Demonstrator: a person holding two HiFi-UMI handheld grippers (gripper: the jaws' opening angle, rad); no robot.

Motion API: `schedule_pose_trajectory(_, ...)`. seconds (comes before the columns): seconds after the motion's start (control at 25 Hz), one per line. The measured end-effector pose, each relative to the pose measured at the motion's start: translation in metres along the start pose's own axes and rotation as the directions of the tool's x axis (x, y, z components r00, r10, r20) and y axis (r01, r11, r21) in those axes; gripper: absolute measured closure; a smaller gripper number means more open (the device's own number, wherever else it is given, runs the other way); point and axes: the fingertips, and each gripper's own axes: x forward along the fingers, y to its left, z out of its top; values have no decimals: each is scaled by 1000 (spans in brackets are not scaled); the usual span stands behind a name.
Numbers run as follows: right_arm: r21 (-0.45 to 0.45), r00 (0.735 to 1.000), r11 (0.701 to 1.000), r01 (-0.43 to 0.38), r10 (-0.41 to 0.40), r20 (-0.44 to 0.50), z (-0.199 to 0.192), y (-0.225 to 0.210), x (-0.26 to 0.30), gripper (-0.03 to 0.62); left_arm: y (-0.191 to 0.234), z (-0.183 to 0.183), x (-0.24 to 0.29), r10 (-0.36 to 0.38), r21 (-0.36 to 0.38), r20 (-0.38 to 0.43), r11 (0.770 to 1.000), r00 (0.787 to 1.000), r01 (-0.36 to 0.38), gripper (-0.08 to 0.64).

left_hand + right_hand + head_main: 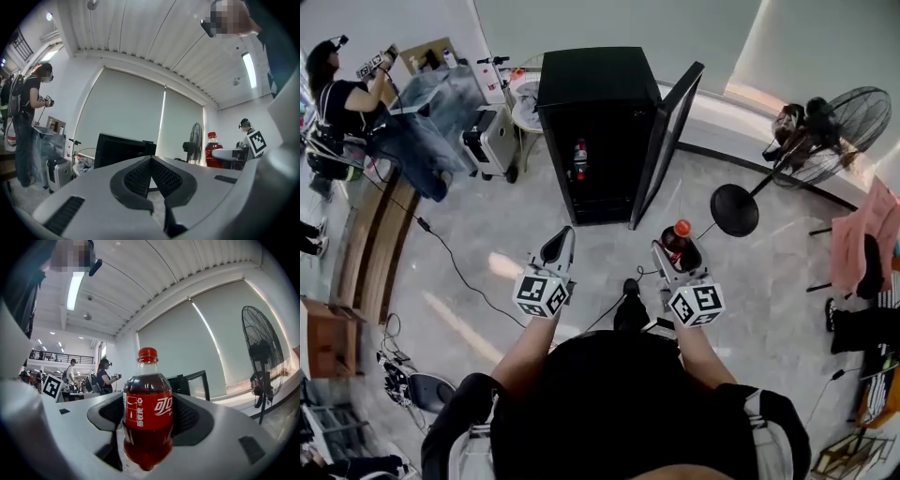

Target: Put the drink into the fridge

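A black fridge [595, 112] stands ahead on the floor with its door [667, 141] swung open to the right. One bottle with a red label [579, 159] stands on a shelf inside. My right gripper [676, 249] is shut on a cola bottle [680, 232] with a red cap, held upright short of the fridge. In the right gripper view the cola bottle [147, 420] fills the space between the pads [190, 416], with the fridge [187, 383] behind it. My left gripper [560, 240] is shut and empty, level with the right one. The left gripper view has the jaws closed together.
A standing fan [839, 122] with a round base [734, 209] is right of the fridge. A suitcase [492, 141] and a covered cart [441, 108] stand to the left, near a person [337, 89]. Cables [450, 258] run over the floor.
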Motion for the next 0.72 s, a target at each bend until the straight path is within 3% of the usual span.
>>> schedule_pose_trajectory(0.4,16,995,996,-92,92,-36,18,-96,104,284,18,4,132,86,-4,-30,996,996,-86,545)
schedule_pose_trajectory(0.72,4,987,988,-154,154,-40,19,-142,177,284,38,5,205,162,14,-42,987,986,-161,545)
